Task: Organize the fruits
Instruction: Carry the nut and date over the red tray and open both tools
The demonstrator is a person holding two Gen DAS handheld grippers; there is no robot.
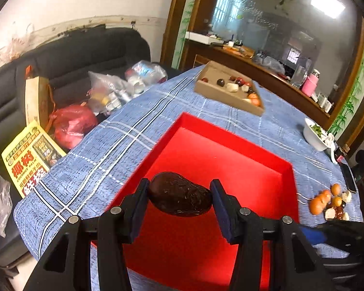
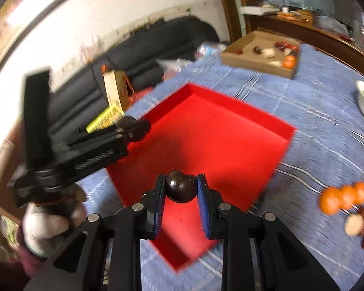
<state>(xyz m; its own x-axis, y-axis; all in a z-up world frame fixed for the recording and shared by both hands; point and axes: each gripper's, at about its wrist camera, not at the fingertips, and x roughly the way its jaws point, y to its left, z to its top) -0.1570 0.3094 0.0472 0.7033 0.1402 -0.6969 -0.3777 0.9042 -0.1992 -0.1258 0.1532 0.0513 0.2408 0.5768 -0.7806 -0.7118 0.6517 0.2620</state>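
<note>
Carrying two fruits over the empty square red cardboard box (image 1: 230, 160) at frame centre: left gripper (image 1: 179, 195) clamping a long dark wrinkled fruit (image 1: 179, 195), right gripper (image 2: 180, 189) pinching narrowly a small round dark glossy fruit (image 2: 180, 188), possibly a chestnut. Next, lowering and releasing inside.

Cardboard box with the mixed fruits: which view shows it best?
Left wrist view: the cardboard box is sharp, with separate dark, white and orange fruits inside. In the right wrist view the same box is motion-blurred, so its contents smear together.
</note>
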